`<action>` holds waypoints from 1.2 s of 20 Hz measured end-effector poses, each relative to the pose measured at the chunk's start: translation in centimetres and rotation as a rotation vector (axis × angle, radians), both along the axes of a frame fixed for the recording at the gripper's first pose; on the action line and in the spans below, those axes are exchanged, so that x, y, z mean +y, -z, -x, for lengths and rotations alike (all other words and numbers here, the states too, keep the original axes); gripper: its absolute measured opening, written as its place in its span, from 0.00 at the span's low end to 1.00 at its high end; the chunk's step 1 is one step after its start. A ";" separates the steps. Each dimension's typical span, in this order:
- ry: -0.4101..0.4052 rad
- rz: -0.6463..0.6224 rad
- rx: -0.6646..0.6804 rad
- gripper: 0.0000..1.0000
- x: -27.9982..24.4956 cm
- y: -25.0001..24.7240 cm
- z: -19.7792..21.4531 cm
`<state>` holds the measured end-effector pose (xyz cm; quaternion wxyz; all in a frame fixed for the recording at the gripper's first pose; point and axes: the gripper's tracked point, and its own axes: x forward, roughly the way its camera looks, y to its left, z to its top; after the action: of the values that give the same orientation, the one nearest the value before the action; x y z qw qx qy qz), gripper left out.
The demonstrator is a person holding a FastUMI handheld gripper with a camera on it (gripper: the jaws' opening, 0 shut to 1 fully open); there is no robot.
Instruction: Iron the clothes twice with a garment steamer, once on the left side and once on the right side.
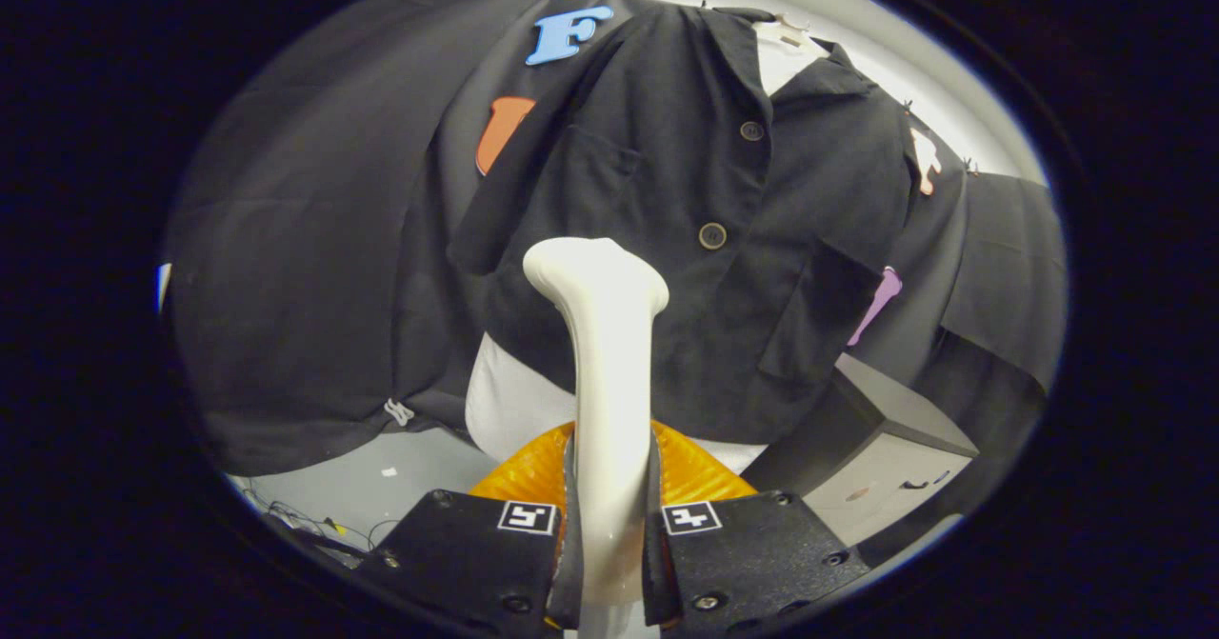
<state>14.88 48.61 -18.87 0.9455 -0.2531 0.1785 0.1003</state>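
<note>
Gripper view: the steamer (609, 353) is clamped upright at frame centre by the gripper (609, 525), so its head is aimed at the shirt (686, 239).

White garment steamer (609, 353) upright between fingers, head near black buttoned shirt (686, 239) hanging on white form.

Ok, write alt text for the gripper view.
The gripper is shut on a white garment steamer, whose head rises just ahead of a black button-up shirt hanging on a white form. A grey box stands beside it.
</note>
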 end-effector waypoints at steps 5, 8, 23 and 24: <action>-0.007 0.006 0.057 0.27 -0.6 2.4 1.2; 0.001 -0.010 0.074 0.27 -1.4 2.5 1.9; 0.181 -0.135 0.013 0.27 -16.6 -7.6 4.5; 0.201 -0.151 0.009 0.27 -18.3 -8.4 4.3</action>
<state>10.61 30.32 -10.45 0.9664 -0.1617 0.1989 0.0195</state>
